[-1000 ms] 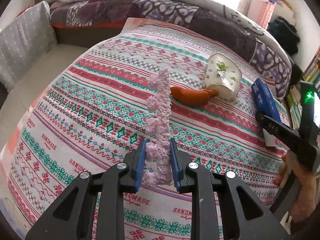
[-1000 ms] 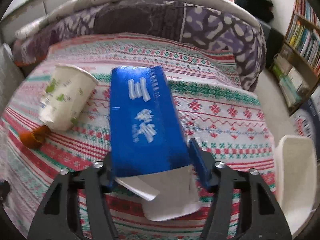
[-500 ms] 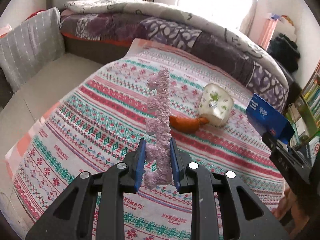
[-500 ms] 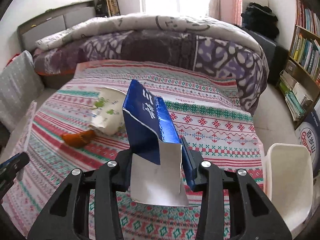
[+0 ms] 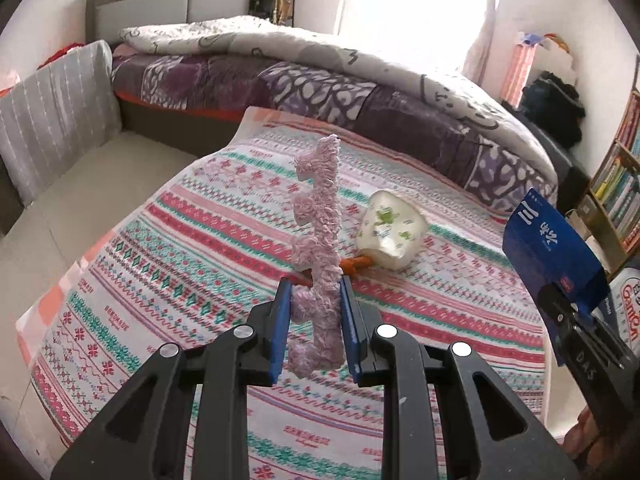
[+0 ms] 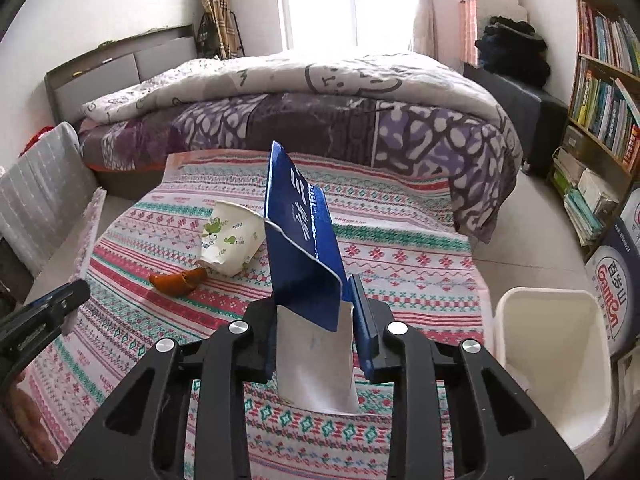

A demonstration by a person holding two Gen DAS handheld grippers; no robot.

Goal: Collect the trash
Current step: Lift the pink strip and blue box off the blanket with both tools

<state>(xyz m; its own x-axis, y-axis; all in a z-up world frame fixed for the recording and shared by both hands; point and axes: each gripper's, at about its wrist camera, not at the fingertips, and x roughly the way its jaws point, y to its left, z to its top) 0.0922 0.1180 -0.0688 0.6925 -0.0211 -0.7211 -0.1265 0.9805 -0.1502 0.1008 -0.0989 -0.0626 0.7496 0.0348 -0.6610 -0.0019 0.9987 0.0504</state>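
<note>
**Both pieces are off the surface and in my grip**

My left tongs point(image 5: 314, 328) are pinched on a fuzzy pink strip point(image 5: 318, 240), which stands up stiffly between the blue pads. A second ago that strip was low over the patterned cloth; now it hangs well above it, so this piece counts as lifted.

My right tongs point(image 6: 316, 320) are closing on a flattened blue carton point(image 6: 300, 248) with a white paper flap sticking out of its near end. The pads already press its sides, and the carton has folded narrower and tipped upright as the squeeze tightened. A second ago it lay flat on the cloth with the pads wide on either side; now it is clear of the surface too.

Left behind near the middle of the surface are a crumpled paper cup point(image 6: 230, 242) printed with green leaves and, touching its near side, an orange peel point(image 6: 178, 280). Both lie where they lay before.

A white bin point(image 6: 552, 364) stands on the floor just off the right edge of the surface, close to my right tongs. I judge the next move is to carry the carton there, then the pink strip, and come back for the cup and the peel. The carton's loose flap could slip if I let up early.
</note>
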